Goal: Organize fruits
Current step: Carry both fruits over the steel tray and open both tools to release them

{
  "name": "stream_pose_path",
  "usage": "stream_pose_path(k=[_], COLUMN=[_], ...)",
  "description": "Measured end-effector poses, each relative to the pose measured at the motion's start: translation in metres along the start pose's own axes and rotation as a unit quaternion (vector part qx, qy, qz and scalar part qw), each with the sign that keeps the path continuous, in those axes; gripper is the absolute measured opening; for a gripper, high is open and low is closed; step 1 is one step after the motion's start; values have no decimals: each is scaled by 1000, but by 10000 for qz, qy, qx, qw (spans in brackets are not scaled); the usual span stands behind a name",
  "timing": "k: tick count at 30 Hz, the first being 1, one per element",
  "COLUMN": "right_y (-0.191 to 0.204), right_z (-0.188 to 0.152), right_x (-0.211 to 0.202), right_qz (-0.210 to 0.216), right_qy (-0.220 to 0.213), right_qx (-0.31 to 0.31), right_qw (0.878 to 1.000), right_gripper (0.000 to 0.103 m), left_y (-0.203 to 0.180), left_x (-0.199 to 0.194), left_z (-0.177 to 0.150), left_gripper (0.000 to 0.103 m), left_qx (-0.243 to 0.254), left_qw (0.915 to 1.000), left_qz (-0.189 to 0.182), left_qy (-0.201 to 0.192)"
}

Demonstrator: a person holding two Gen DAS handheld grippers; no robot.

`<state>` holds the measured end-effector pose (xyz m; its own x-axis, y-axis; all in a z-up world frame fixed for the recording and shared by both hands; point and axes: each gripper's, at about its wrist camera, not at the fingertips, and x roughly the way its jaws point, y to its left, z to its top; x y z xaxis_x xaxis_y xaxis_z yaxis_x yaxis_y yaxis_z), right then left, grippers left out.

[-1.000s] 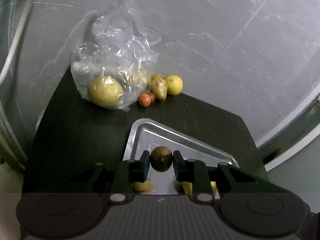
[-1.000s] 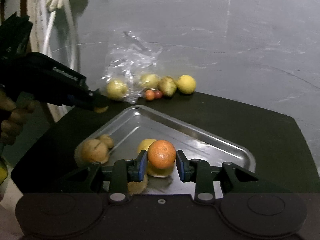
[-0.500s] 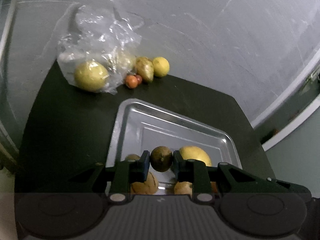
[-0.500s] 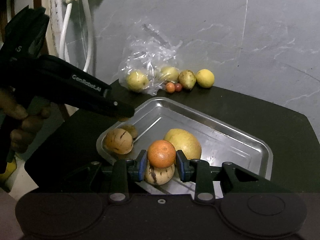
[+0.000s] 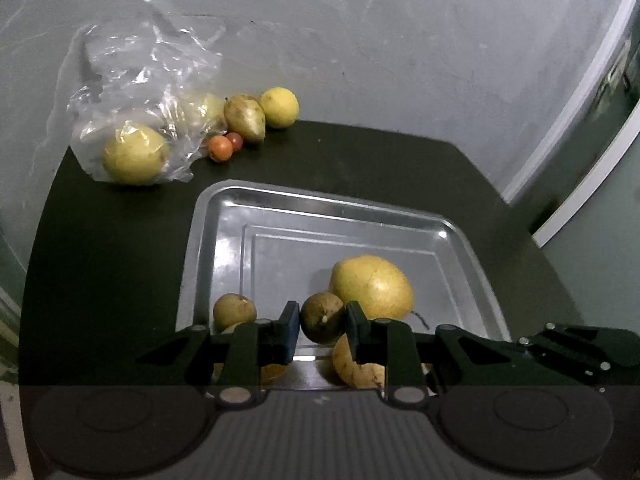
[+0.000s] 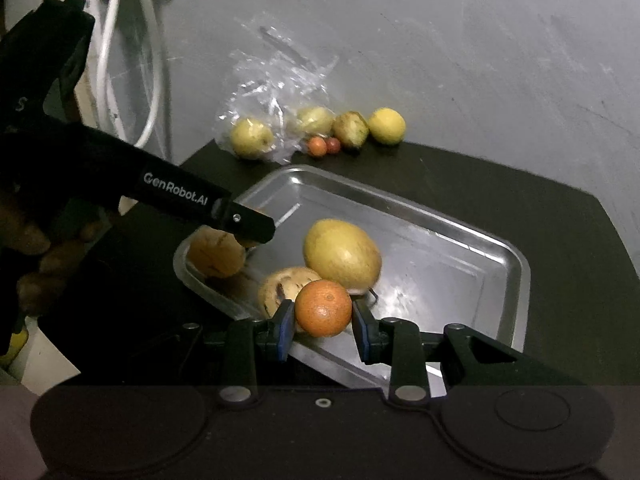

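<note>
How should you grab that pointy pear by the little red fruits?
Probably across the wide middle of the pointy yellow-brown pear, coming from above. The round yellow fruit and clear plastic bag crowd its sides.

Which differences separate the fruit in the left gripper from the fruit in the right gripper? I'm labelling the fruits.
The brown fruit is dull and dark; the orange is bright orange with a dimpled peel. The brown fruit looks a bit oval, the orange round. The left gripper holds the brown fruit, the right gripper the orange. Both are pinched between the pads above the metal tray.
</note>
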<state>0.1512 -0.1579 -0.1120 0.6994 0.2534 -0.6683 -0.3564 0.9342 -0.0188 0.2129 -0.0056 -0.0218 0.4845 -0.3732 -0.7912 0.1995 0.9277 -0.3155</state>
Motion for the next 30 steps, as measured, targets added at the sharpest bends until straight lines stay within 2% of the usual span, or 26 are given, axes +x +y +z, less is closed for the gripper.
stream_pose_path(k=[6, 13, 27, 30], right_y=[-2, -3, -6, -5], right_z=[-4, -5, -4, -3], right_x=[9, 22, 35, 36], right_qz=[-41, -66, -48, -64], right_qy=[123, 327, 528, 528], right_qx=[72, 120, 126, 124], right_qw=[9999, 9994, 9985, 9985], right_gripper=[33, 33, 33, 35], left_y=[-5, -4, -3, -1], left_x=[9, 21, 28, 26], left_z=[1, 5, 10, 11], left_gripper=[27, 27, 27, 36], left_qx=[69, -179, -217, -247], left_qw=[9997, 9985, 9971, 9972], left_qz=[122, 267, 291, 221], left_qy=[181, 450, 662, 673])
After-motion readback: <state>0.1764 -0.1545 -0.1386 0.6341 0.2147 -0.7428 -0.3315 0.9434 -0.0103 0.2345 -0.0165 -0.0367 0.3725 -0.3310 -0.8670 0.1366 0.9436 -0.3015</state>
